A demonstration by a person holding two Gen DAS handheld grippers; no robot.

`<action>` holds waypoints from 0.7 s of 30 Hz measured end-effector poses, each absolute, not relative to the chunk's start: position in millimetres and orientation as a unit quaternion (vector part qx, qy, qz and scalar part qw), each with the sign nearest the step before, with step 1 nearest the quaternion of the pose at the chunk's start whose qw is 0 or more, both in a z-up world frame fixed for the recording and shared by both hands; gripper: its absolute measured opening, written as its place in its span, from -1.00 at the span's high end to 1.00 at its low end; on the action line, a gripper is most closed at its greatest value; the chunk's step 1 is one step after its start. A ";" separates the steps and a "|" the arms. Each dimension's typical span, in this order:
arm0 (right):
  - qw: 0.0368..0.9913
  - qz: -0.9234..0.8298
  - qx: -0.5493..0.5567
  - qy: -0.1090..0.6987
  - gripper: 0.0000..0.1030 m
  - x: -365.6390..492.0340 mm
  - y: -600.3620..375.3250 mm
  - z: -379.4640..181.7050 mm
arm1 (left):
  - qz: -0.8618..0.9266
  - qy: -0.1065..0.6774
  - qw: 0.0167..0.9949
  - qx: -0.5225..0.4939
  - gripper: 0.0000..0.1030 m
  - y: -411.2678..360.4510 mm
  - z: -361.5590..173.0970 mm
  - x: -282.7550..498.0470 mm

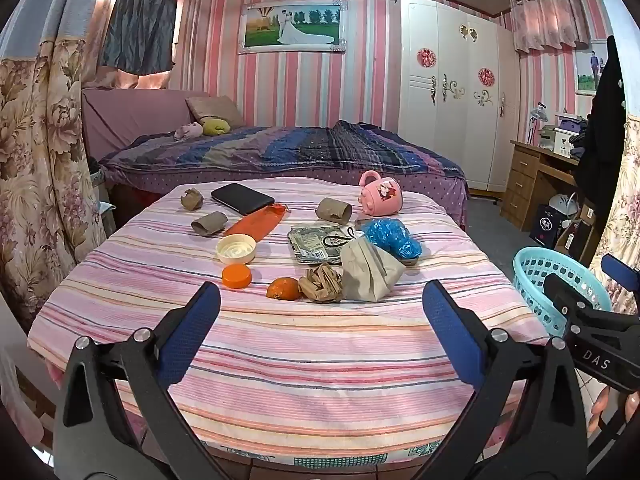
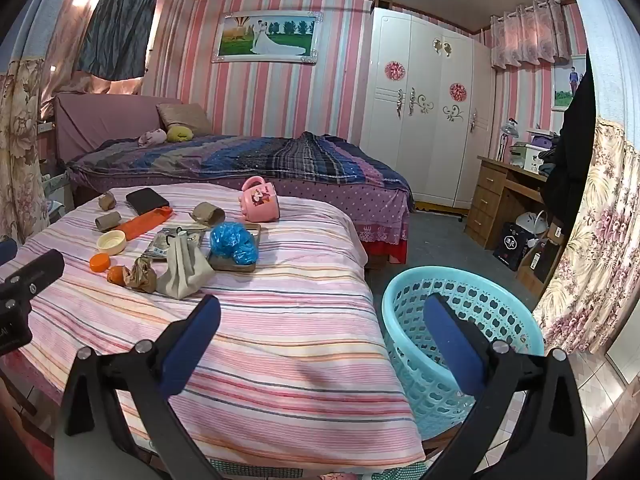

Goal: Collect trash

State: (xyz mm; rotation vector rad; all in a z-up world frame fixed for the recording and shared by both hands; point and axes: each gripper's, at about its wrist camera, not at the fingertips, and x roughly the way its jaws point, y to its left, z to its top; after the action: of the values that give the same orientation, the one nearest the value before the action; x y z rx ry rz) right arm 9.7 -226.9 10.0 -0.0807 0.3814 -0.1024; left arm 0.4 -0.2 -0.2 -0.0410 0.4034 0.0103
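Both hand-held grippers hover over the near edge of a striped table (image 1: 304, 344), jaws spread wide and empty: the left gripper (image 1: 320, 312) faces the clutter head-on, while the right gripper (image 2: 320, 320) points at the table's right edge and the basket (image 2: 516, 320) on the floor just beside it. The trash lies ahead of both, mid-table; the nearest row, running left to right across the left gripper's line, is an orange cap (image 1: 237, 275), an orange peel (image 1: 283, 289), a brown paper wad (image 1: 322, 287) and a grey paper bag (image 1: 370, 274), the bag's long axis tilting up and away. The left gripper is judged nearer this row; the right is nearer the basket. Counted: three cardboard tubes (image 1: 334, 210), one cream lid (image 1: 236, 248), one orange sleeve (image 1: 256, 221), one foil packet (image 1: 316, 242), one blue plastic bag (image 1: 392, 237). One pink mug (image 1: 382, 199) and one black wallet (image 1: 242, 198) are probably not trash.
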 end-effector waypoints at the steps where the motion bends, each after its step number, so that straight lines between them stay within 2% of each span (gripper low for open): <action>1: 0.980 -0.051 -0.040 0.189 -0.92 9.7 -226.9 10.0 | 0.005 0.200 0.980 -0.021 -0.90 -0.1 -0.2 0.5; 21: 0.980 -0.051 -0.040 0.187 -0.92 9.3 -226.5 9.9 | 0.008 0.188 0.982 -0.011 -0.90 -2.9 3.6 -5.2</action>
State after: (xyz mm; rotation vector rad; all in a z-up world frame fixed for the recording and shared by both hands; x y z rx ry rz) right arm 9.3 -226.5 9.9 -0.0798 0.3770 -0.1032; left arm -5.2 -2.9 3.6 -0.0221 0.3781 0.0164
